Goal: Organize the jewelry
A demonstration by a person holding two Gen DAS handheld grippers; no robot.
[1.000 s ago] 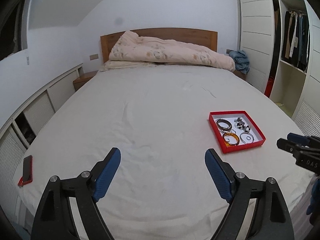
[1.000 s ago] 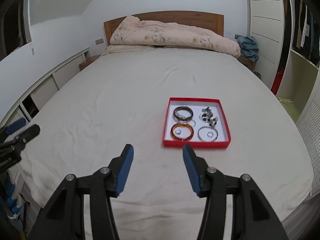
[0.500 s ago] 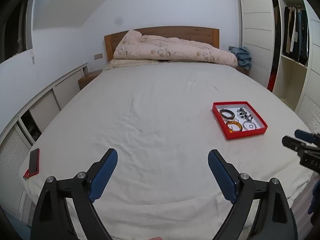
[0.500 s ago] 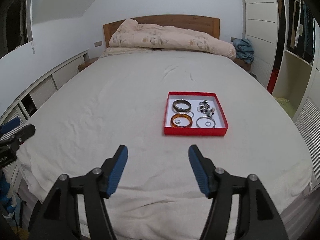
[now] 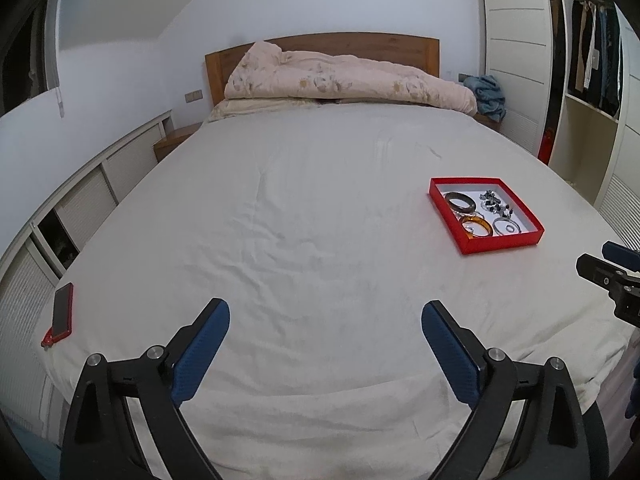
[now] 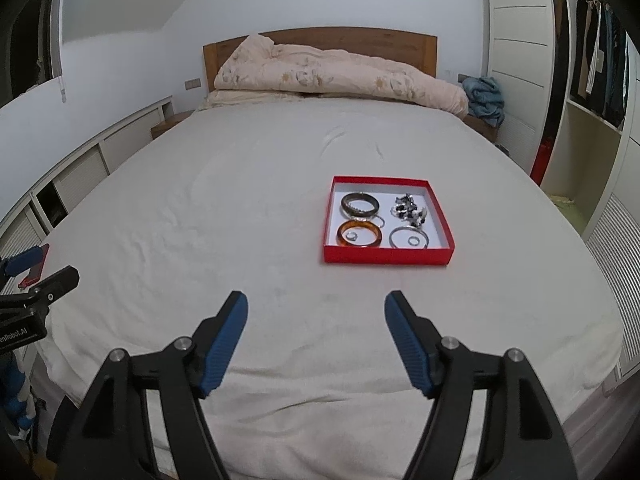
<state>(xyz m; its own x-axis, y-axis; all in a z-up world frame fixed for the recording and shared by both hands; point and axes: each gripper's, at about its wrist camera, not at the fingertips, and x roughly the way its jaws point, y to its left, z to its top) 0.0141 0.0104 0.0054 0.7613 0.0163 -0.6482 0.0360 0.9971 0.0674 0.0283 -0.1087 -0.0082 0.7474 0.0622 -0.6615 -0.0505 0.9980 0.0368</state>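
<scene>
A red tray (image 6: 388,255) lies on the white bed sheet (image 6: 248,208). It holds a dark bangle (image 6: 360,205), an amber bangle (image 6: 359,233), a thin silver bangle (image 6: 409,237) and a beaded cluster (image 6: 409,208). My right gripper (image 6: 316,296) hovers over the sheet short of the tray, its jaws opening with nothing between them. My left gripper (image 5: 324,306) is further left, with the tray (image 5: 500,244) far off to its right. Its jaws are opening wide and hold nothing. Each gripper shows at the edge of the other's view.
A phone in a red case (image 5: 60,314) lies near the bed's left edge. A bundled quilt (image 5: 340,76) sits against the wooden headboard. Low cabinets line the left wall. An open wardrobe (image 5: 592,80) stands on the right, with blue cloth (image 5: 488,94) beside the bed.
Both grippers' jaws have spread wider. Both views have drawn back toward the foot of the bed and sunk a little, so the tray looks smaller and farther.
</scene>
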